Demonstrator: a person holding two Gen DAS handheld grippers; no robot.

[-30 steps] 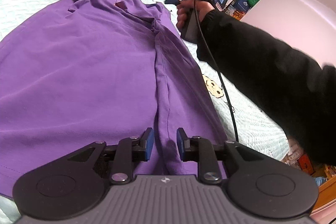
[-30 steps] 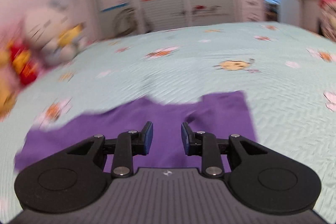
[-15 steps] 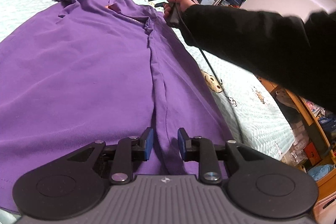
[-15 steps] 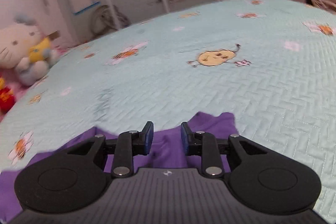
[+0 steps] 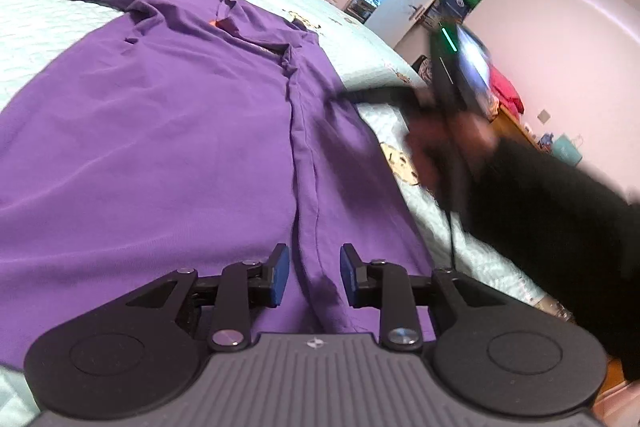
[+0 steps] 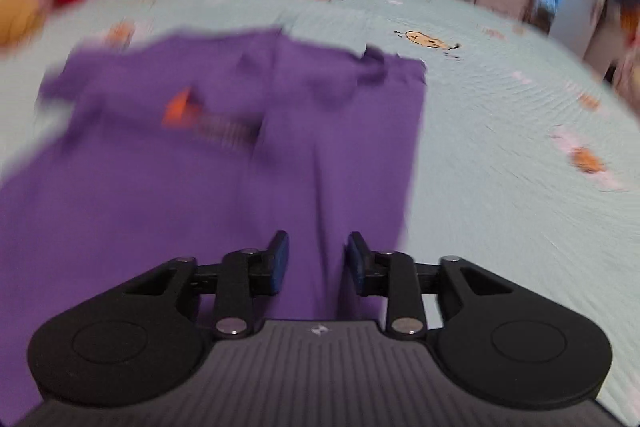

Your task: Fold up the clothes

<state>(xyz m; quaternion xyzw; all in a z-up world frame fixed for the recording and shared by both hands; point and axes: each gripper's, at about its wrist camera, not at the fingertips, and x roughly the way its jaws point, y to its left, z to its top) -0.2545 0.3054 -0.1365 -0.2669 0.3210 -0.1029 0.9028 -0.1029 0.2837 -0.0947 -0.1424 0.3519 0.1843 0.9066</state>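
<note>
While the purple shirt [image 5: 160,131] lies spread on the bed [image 6: 500,155], right side lapped inward | left tongs [image 5: 310,275], right tongs [image 6: 316,263]: agape, empty | soft, light, limp; pinch hem or shoulder seam.

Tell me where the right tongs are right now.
In the left wrist view the right tongs hang blurred at the right side, above the folded right edge of the purple shirt on the bed, ahead of the left tongs.

Purple T-shirt [image 5: 168,131] with orange print, on pale mint bedspread [image 6: 500,155] with cartoon motifs
</note>
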